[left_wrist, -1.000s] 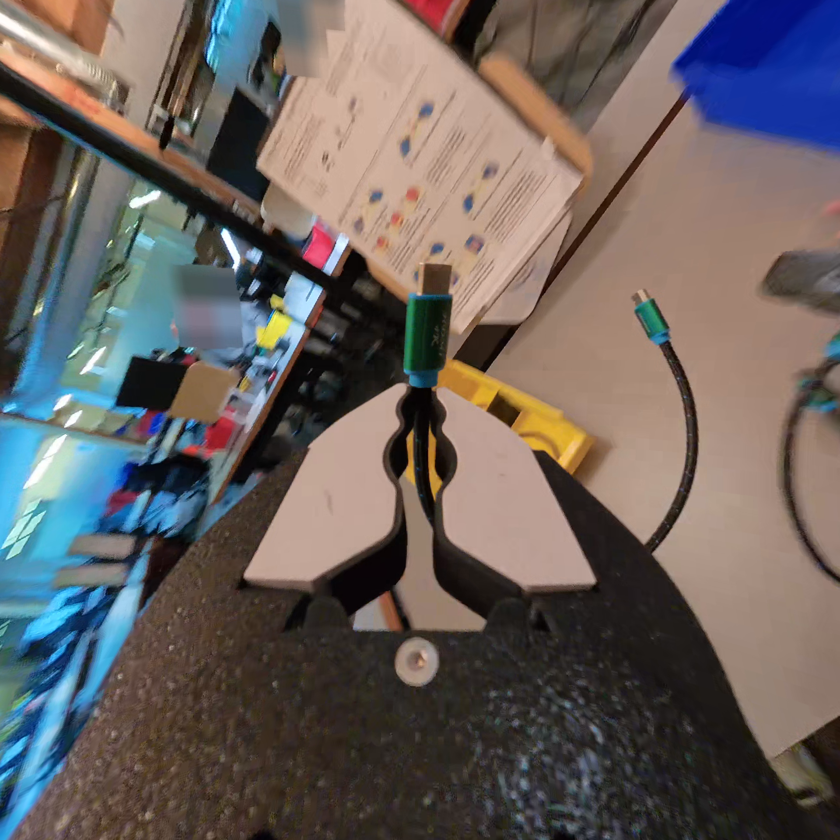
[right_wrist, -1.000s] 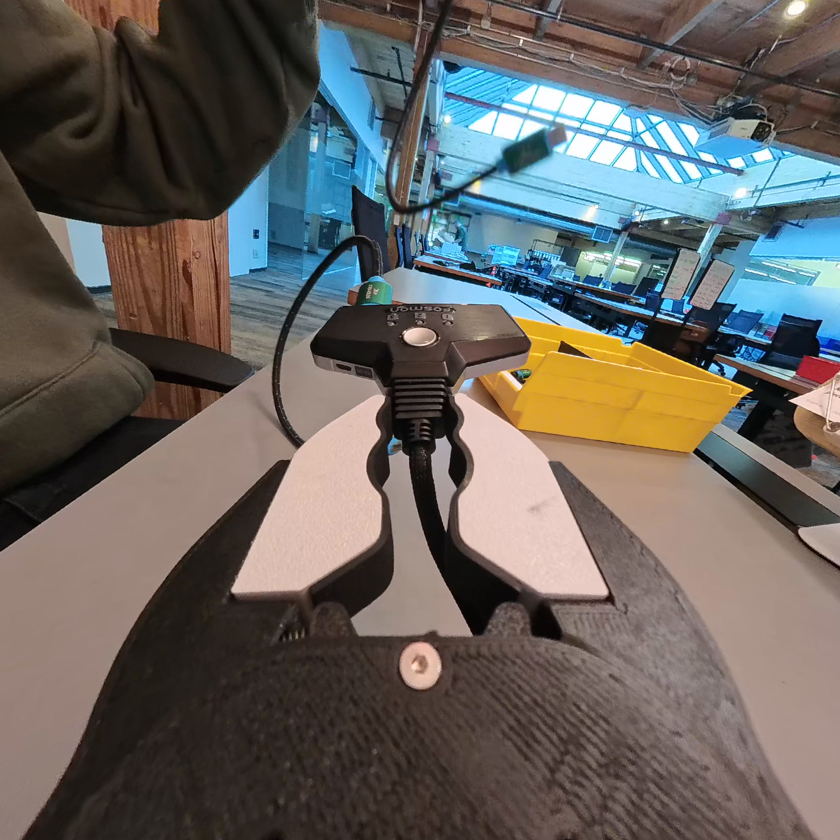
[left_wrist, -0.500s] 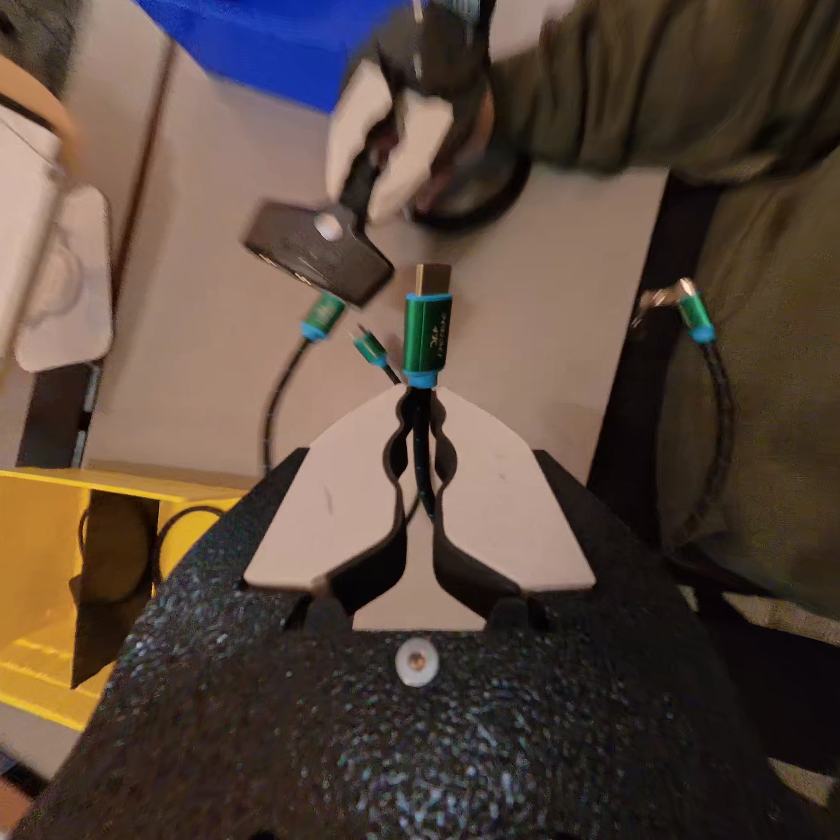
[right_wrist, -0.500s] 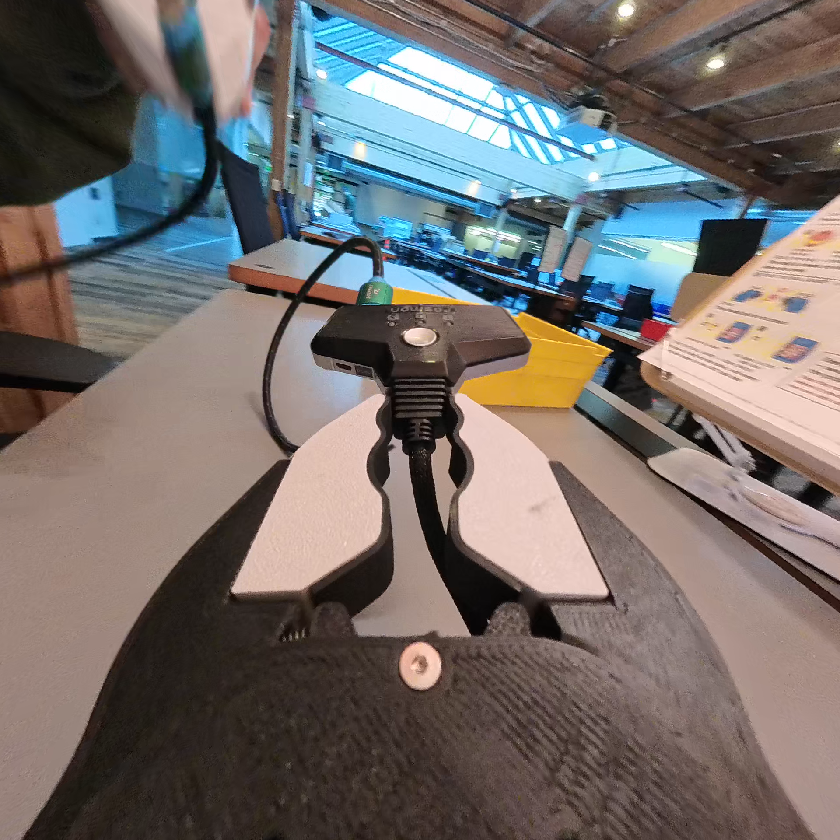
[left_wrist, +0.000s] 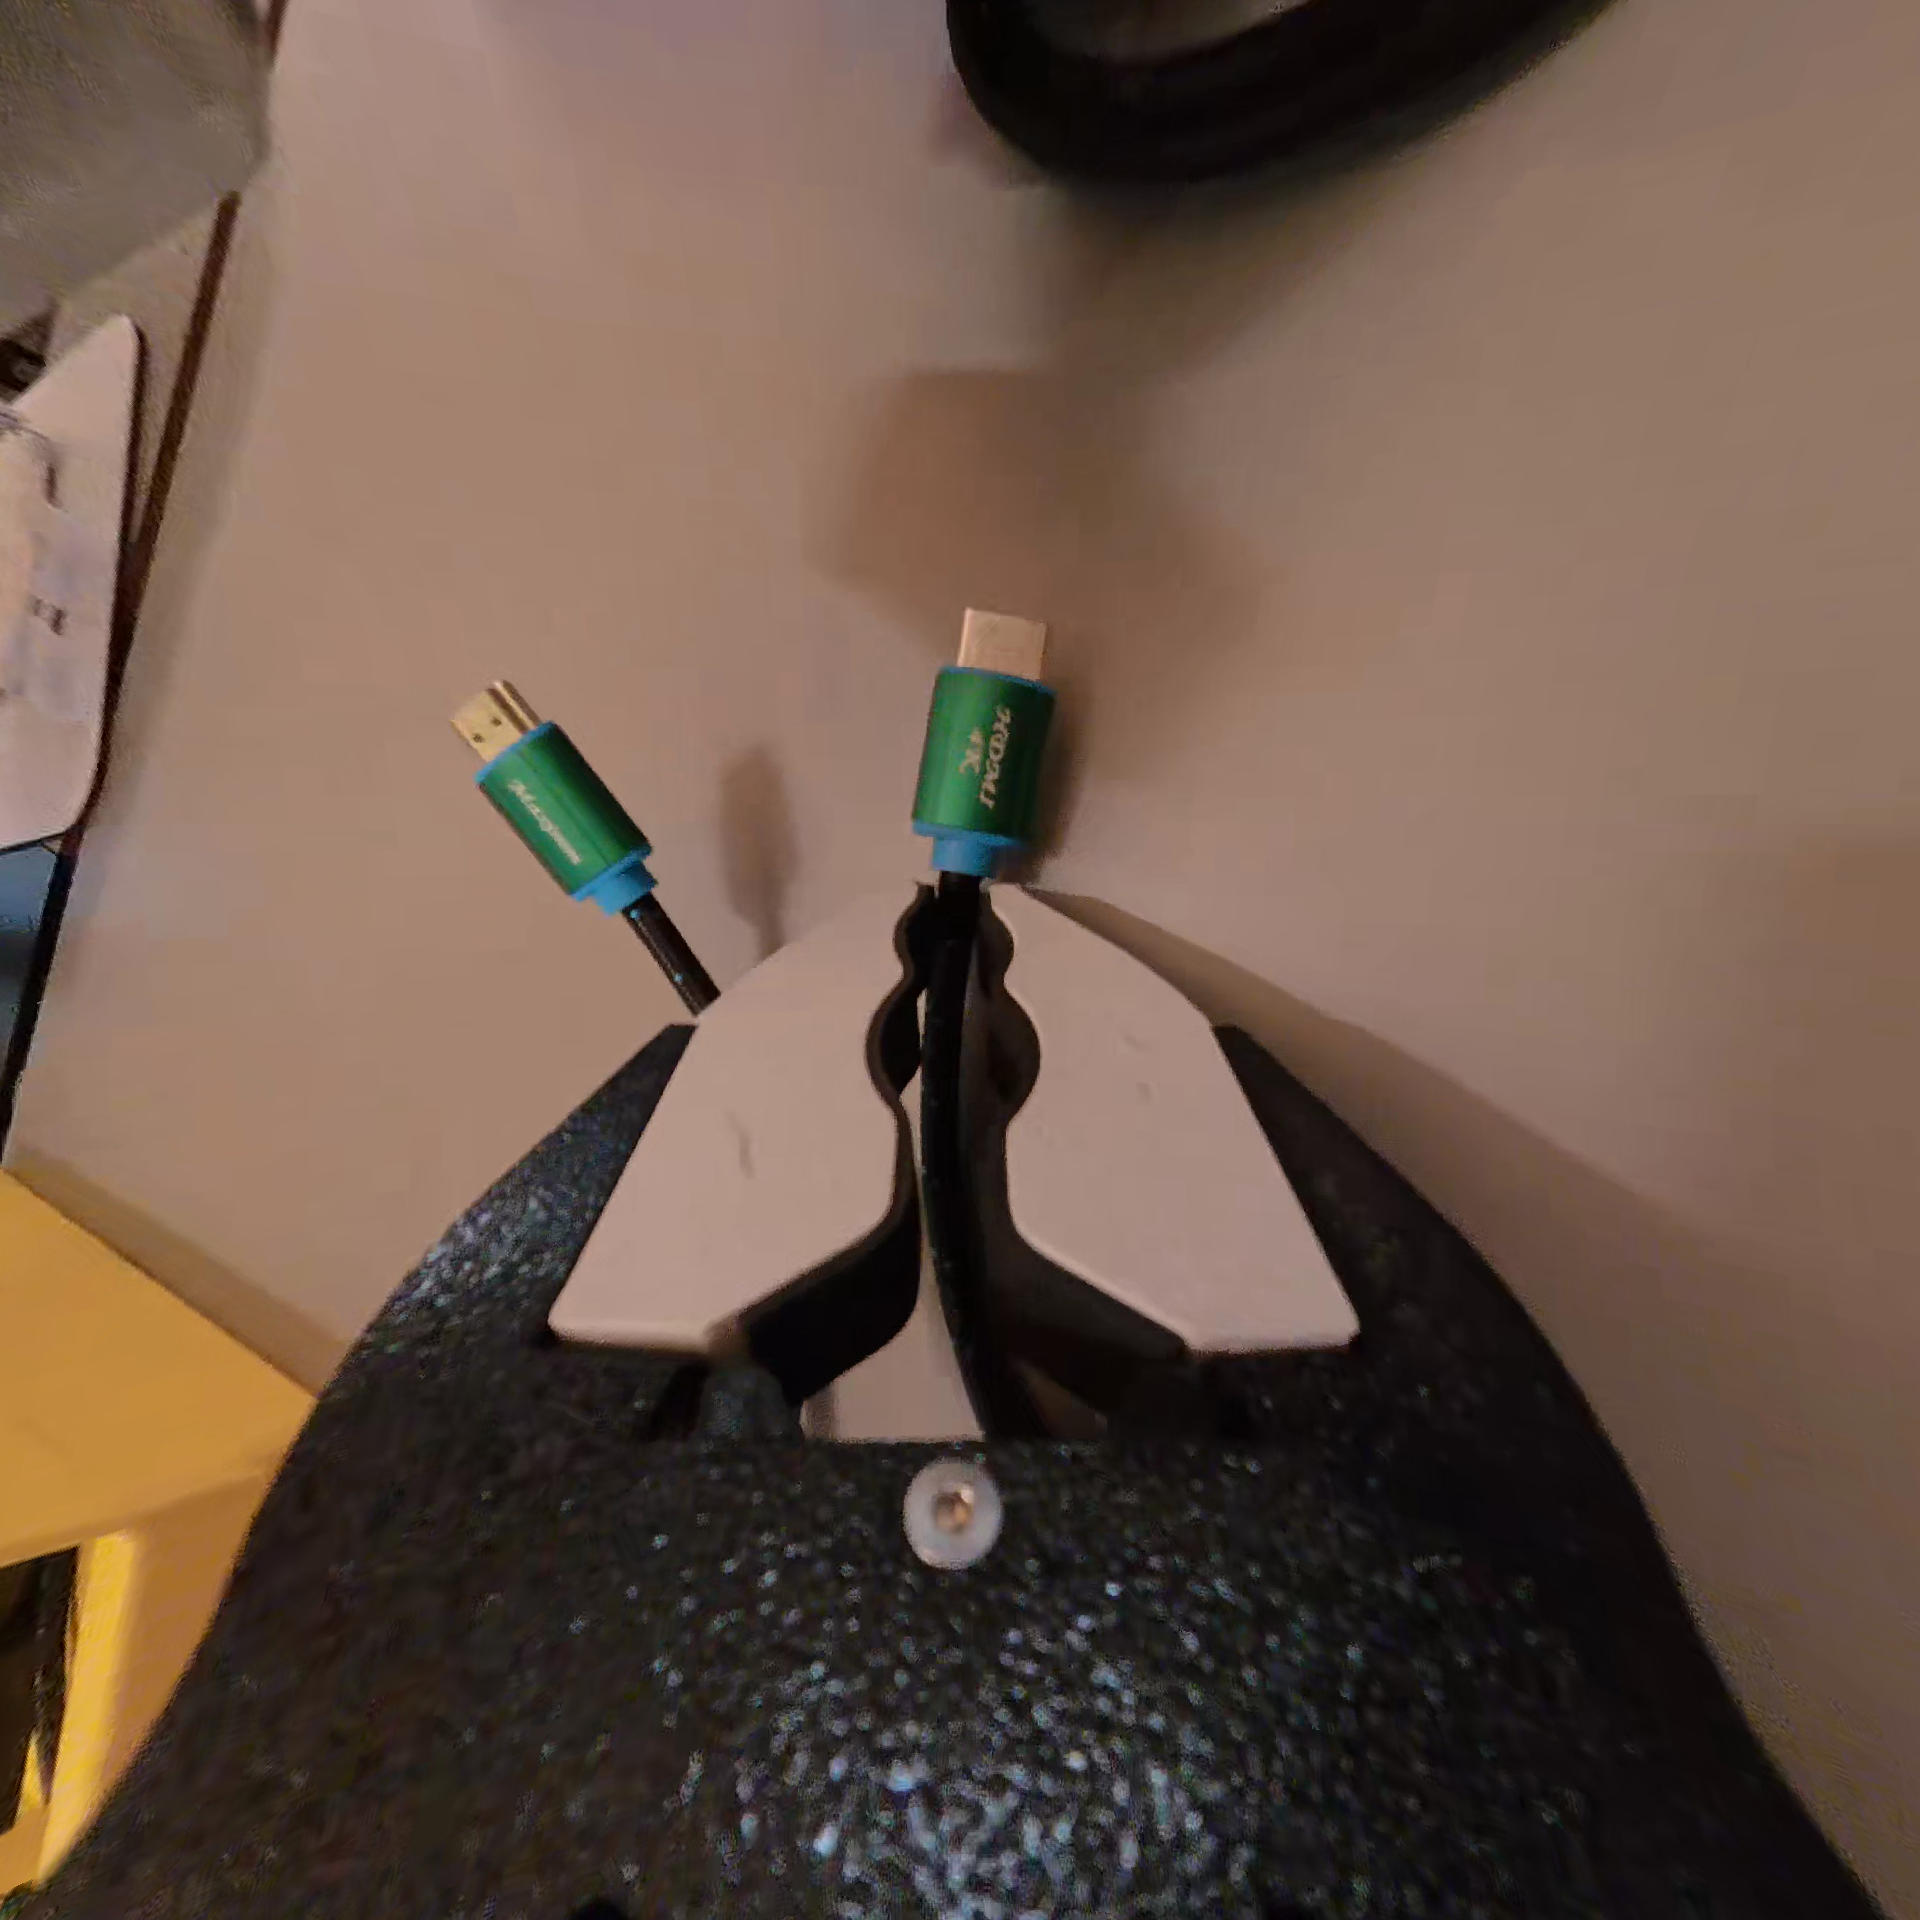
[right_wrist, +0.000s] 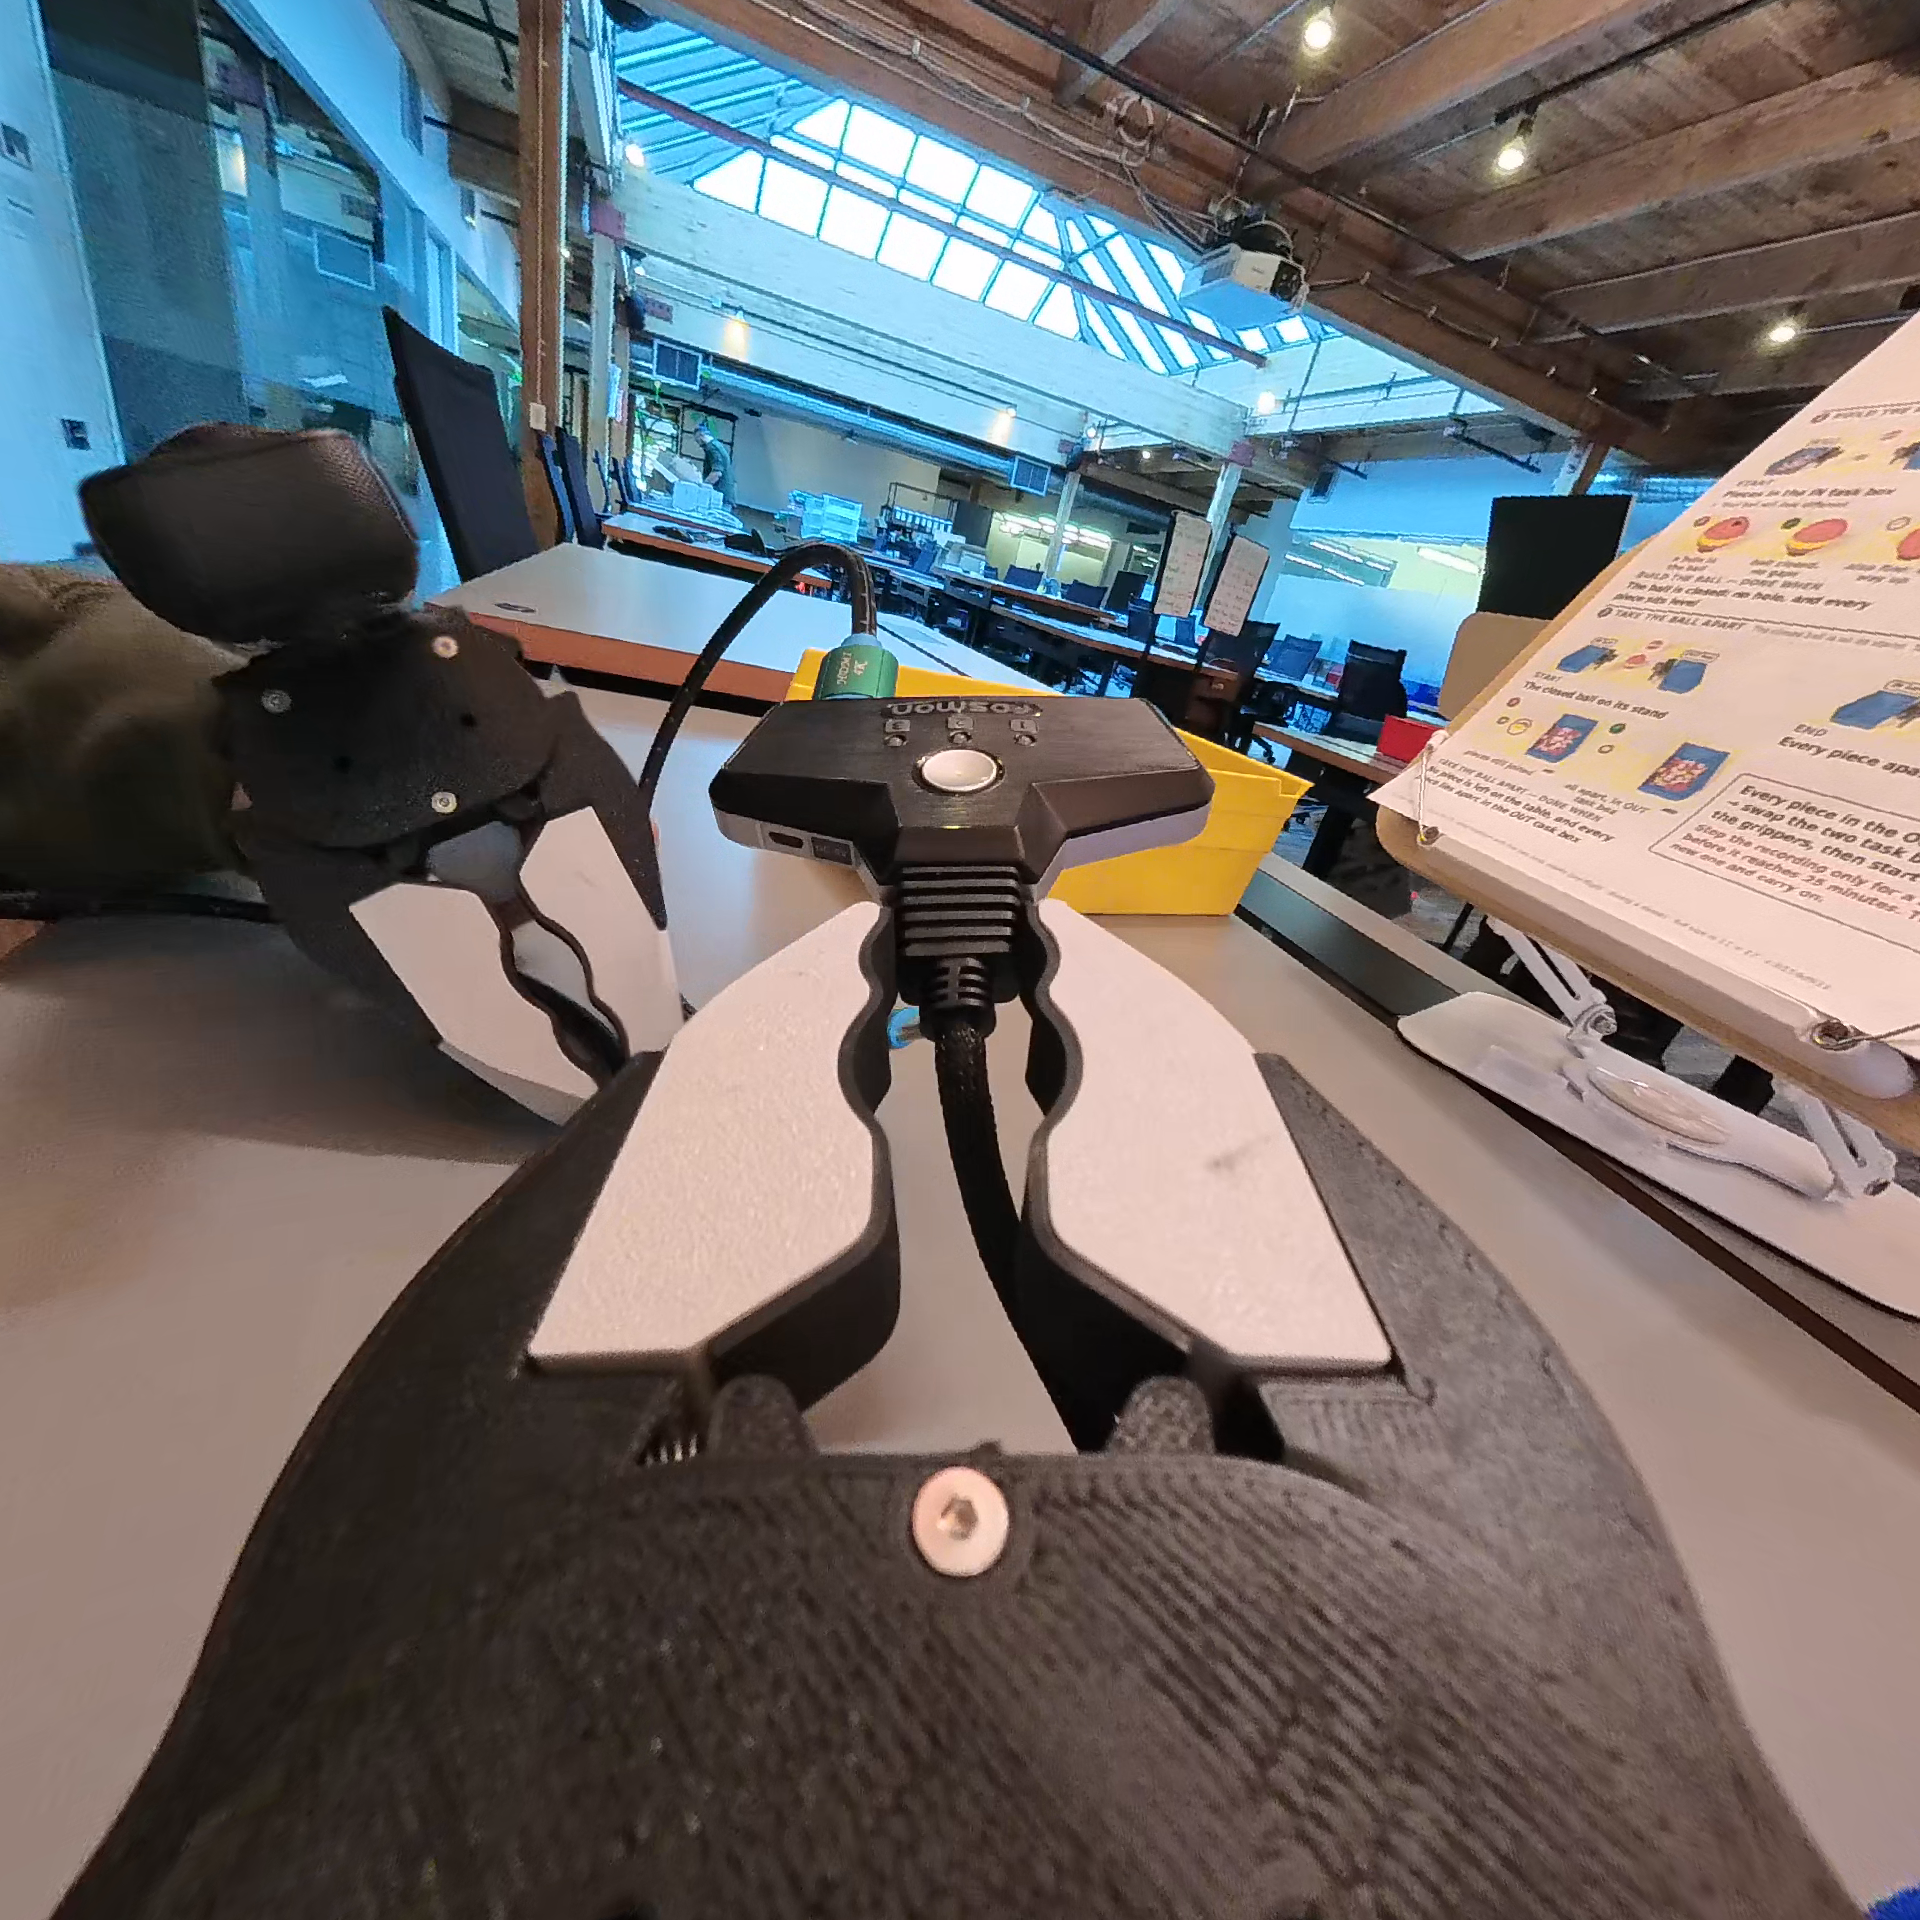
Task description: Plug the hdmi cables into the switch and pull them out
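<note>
I'd swung the left gripper (left_wrist: 951,914) down fast from mid-air to just over the table (left_wrist: 1455,623); it stayed clamped on the cable behind the green plug (left_wrist: 985,764), so no insertion yet. Plug's long axis ran along the fingers, tip fwd at bare tabletop w/ a loose second plug (left_wrist: 561,805) beside it; right gripper (right_wrist: 961,977) stayed closed on the switch (right_wrist: 961,779) by its ribbed neck, one cable (right_wrist: 854,670) already in its far side.

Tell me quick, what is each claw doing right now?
Left gripper: closed on the cord of a green HDMI cable, plug sticking out.
Right gripper: closed on the black switch, at its ribbed cable collar.
</note>
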### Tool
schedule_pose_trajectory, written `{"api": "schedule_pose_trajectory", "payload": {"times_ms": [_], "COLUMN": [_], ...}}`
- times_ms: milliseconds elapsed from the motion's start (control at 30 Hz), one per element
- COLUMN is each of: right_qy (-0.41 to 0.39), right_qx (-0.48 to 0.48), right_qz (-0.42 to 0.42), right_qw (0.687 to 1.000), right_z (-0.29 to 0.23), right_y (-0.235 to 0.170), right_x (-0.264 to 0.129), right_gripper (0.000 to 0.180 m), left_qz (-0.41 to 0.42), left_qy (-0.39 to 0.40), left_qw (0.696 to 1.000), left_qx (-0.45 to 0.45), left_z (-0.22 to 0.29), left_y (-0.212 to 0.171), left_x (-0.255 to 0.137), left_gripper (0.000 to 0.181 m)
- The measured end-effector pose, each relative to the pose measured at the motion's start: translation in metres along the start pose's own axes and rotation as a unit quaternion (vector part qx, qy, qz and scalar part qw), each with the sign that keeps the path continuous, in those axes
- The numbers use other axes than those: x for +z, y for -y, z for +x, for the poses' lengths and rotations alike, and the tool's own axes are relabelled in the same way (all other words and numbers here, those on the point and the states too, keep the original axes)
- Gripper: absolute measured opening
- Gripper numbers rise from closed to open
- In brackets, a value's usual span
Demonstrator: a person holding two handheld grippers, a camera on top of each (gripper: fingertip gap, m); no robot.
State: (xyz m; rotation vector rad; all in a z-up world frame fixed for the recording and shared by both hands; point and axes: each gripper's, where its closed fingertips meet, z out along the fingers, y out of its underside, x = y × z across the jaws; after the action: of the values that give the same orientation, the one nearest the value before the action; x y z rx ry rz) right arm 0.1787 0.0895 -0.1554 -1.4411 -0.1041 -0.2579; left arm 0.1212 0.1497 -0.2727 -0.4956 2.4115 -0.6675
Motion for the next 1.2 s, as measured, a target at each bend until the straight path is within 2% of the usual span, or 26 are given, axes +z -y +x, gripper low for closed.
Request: {"api": "schedule_pose_trajectory", "payload": {"times_ms": [33,267,433,767,900,967,1067,1200], "right_qy": [0.000,0.005,0.007,0.008,0.011,0.012,0.014,0.031], "right_qx": [0.000,0.001,0.000,-0.001,-0.002,-0.001,-0.001,-0.004], "right_qz": [0.000,0.000,0.001,0.001,0.001,0.001,0.002,0.001], "right_qw": [1.000,1.000,1.000,1.000,1.000,1.000,1.000,1.000], "right_z": [0.000,0.000,-0.001,-0.002,-0.003,-0.003,-0.003,-0.008], "right_y": [0.000,0.000,0.000,0.000,0.000,0.000,0.000,0.000], "right_x": [0.000,0.000,-0.001,-0.001,-0.001,-0.001,-0.001,-0.001], "right_gripper": [0.022,0.022,0.022,0.022,0.022,0.022,0.022,0.022], "left_qz": [-0.001,0.017,0.025,0.016,-0.003,-0.018,-0.001,0.038], "left_qy": [0.000,-0.009,0.008,0.096,0.133,0.124,0.075,0.013], "left_qw": [1.000,0.999,0.999,0.988,0.984,0.984,0.993,0.998], "left_qx": [-0.001,0.031,0.046,0.116,0.123,0.124,0.088,0.043], "left_z": [0.000,0.006,0.003,-0.001,-0.007,-0.009,-0.010,-0.038], "left_y": [0.001,0.021,0.025,0.027,0.025,0.021,0.033,0.075], "left_x": [0.001,0.007,0.011,0.011,0.010,0.007,-0.017,-0.098], "left_gripper": [0.007,0.027,0.027,0.021,0.021,0.021,0.020,0.020]}}
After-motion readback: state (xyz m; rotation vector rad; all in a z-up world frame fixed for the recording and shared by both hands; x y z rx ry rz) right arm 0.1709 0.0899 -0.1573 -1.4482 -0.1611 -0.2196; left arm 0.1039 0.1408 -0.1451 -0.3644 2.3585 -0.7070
